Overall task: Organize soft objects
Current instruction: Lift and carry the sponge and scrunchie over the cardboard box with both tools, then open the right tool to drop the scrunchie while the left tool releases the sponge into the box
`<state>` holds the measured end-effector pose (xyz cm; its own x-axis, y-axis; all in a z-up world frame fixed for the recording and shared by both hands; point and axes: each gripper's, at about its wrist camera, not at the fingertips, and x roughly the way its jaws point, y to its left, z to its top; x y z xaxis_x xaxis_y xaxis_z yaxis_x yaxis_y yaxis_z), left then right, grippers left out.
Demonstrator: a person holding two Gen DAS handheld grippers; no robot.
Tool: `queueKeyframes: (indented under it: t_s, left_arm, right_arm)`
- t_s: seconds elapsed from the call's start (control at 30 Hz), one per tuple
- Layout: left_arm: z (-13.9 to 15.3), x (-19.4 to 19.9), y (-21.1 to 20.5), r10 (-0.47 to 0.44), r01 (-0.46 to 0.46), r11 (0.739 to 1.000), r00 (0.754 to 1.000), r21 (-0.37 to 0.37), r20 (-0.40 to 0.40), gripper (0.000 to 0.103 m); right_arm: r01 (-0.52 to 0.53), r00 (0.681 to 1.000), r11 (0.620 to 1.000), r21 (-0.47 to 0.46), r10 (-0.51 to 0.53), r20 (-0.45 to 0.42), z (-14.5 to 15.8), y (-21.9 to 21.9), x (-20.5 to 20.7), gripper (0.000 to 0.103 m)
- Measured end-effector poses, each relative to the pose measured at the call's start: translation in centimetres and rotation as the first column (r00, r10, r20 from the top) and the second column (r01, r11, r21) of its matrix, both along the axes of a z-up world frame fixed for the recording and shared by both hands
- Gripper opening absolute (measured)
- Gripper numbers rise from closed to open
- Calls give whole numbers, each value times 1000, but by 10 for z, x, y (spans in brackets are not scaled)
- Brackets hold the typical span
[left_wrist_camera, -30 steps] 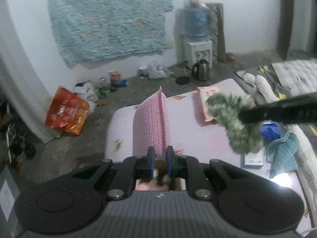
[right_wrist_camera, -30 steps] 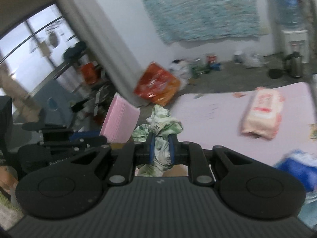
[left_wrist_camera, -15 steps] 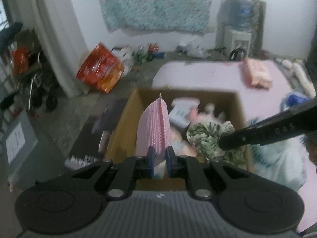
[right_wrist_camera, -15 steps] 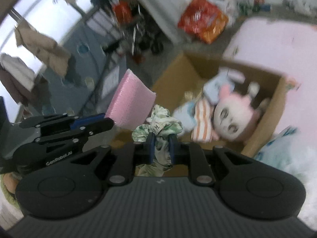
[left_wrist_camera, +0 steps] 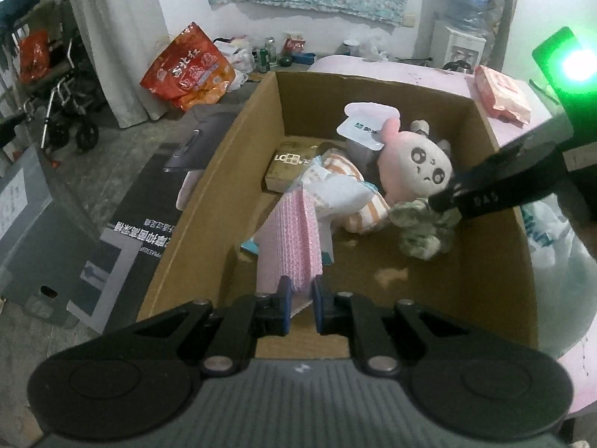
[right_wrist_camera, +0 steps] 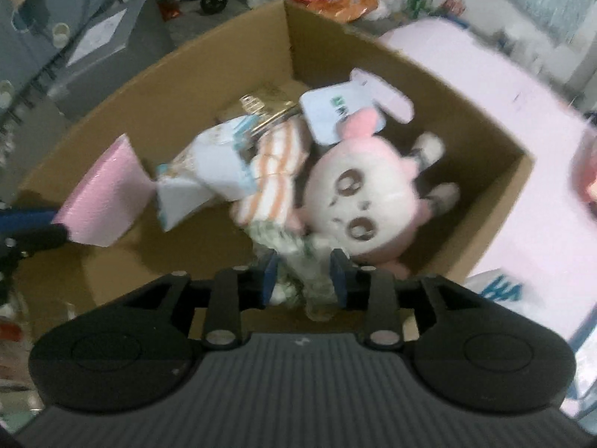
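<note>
The left hand-held gripper (left_wrist_camera: pixel 300 298) hangs over the near end of an open cardboard box (left_wrist_camera: pixel 238 142), its blue fingers closed narrowly on the lower edge of a pink sponge cloth (left_wrist_camera: pixel 294 239), which stands upright above the box floor. The right hand-held gripper (right_wrist_camera: pixel 304 278) reaches into the same box from the right side, and in its own view the fingers stand apart with a green-and-white scrunchie (right_wrist_camera: pixel 298 257) bunched between them; motion blur makes it hard to tell whether the pads press it, but in the left wrist view the scrunchie (left_wrist_camera: pixel 423 231) hangs just below the gripper's black tip, low over the cardboard floor. Just beside the scrunchie lies a pink and white plush toy (left_wrist_camera: pixel 414 168) with big dark eyes, face up against the right wall. Touching it on the left is an orange-striped cloth (left_wrist_camera: pixel 358 201), with a pale blue and white packet (left_wrist_camera: pixel 332 190) lying across it. Farther back sit a gold box (left_wrist_camera: pixel 291 164) and a white and blue pouch (left_wrist_camera: pixel 363 127). The cardboard box stands against a pink bed (left_wrist_camera: pixel 410 72), where a pink pack of wipes (left_wrist_camera: pixel 502 93) rests. An orange bag (left_wrist_camera: pixel 186 71) sits on the floor by the far wall.
</note>
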<state>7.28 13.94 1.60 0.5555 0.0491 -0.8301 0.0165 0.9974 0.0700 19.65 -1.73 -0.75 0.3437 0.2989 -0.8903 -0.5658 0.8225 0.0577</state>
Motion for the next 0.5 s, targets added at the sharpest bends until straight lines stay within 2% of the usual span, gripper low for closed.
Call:
queueKeyframes:
  t_s: [0.1,0.27,0.4,0.5]
  left_arm:
    - [6,-3,-4,-22,21,1000,1000,5,16,12]
    - [24,-15,-21,-88,88,996,996,4,33,12]
    - [14,-13,-41,-135,133,991,989,-23,-60,12]
    - [-6,-1,-56,-145,141,989,979,-36,-144,12]
  right_arm:
    - [9,999,1000,5,-9,40,9,-10,-1,33]
    - [39,997,991,128,-46,57,32,-39,-12,34]
    - [67,994,967,248,-85,63,48,-71,-30,42]
    - [89,992,947,309,-113,62,54,-89,-45,43]
